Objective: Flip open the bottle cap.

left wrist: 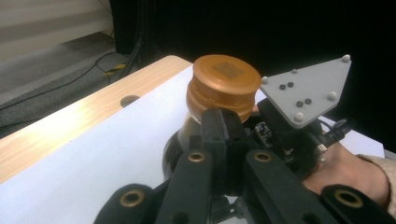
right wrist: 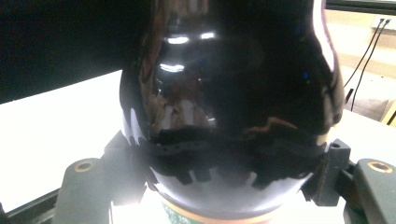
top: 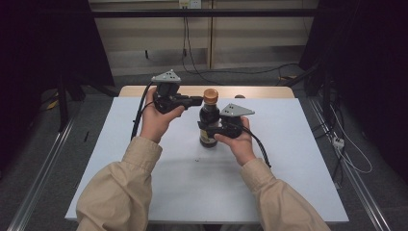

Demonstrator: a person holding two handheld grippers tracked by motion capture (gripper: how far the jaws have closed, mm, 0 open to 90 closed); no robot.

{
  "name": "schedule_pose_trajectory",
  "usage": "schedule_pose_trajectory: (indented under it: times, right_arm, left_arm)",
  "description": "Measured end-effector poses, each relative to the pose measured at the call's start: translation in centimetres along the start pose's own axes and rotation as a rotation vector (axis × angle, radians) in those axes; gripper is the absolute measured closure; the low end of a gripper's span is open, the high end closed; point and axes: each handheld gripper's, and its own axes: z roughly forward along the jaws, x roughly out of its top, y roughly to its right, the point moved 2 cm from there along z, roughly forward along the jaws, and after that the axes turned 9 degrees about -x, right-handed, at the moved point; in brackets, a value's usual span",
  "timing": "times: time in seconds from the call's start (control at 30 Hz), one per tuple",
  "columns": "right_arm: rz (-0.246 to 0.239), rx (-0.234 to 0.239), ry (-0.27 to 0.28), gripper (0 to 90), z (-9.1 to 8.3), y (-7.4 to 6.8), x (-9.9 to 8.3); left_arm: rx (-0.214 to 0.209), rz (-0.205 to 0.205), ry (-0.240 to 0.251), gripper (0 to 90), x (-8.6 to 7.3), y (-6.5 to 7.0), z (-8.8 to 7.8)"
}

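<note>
Standing upright near the middle of the white counter (top: 288,183), the dark bottle (top: 209,126) is clamped around its belly by the right tool (top: 211,129), whose jaws press on either side of the glossy glass in the right gripper view. The left tool (top: 196,101) has its jaws brought together, empty, with the tips touching or just beside the neck under the orange cap (left wrist: 224,86); in the left gripper view the closed tips sit right below the cap's lower rim.

The work in hand looks like getting that cap off, and the risks follow from it. Closed jaws cannot take hold of the cap, so pushing at it with the tips would only shove the top sideways. Since the bottle is tall and held low on a rounded, slick surface, such a push could tilt it within the right tool's grip or make it slip and twist. If the cap is already loose, a tilt could spill dark liquid onto the white sheet. Squeezing harder on the glass to prevent this carries its own hazard.
</note>
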Motion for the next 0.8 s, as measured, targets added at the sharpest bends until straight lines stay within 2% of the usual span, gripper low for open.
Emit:
schedule_pose_trajectory:
  times: [0.07, 0.13, 0.23, 0.33, 0.4, 0.47, 0.53, 0.7, 0.8]
  right_arm:
    - [0.024, -0.002, -0.006, 28.1, -0.1, 0.0, 0.1]
    - [0.015, -0.006, -0.01, 27.8, -0.1, 0.0, 0.1]
    - [0.036, -0.001, -0.001, 25.7, -0.3, 0.0, 0.3]
    - [0.026, -0.007, 0.005, 23.8, -0.6, -0.1, 0.6]
    - [0.039, -0.007, 0.004, 22.0, -0.7, -0.1, 0.8]
    - [0.064, -0.01, 0.026, 20.5, -0.9, 0.1, 1.1]
    - [0.064, -0.01, 0.029, 19.9, -1.1, 0.2, 1.4]
    - [0.073, 0.005, 0.033, 24.6, -1.2, 0.2, 1.8]
    - [0.06, 0.006, 0.035, 25.2, -1.2, 0.2, 1.7]
  left_arm:
    - [0.001, -0.005, -0.003, 90.0, 0.0, -0.1, 0.0]
    - [0.0, -0.005, -0.008, 90.0, 0.0, -0.1, 0.0]
    - [0.0, -0.006, -0.003, 90.0, 0.0, -0.1, -0.1]
    - [0.002, -0.006, -0.008, 90.0, 0.0, -0.1, -0.1]
    - [0.003, -0.007, -0.01, 90.0, 0.0, -0.1, 0.0]
    - [0.001, -0.007, -0.011, 90.0, 0.0, -0.1, 0.0]
    - [0.002, -0.005, -0.009, 90.0, 0.1, -0.1, 0.1]
    - [0.0, 0.003, -0.021, 90.0, 0.3, 0.1, 0.2]
    - [0.001, 0.004, -0.026, 90.0, 0.3, 0.1, 0.2]
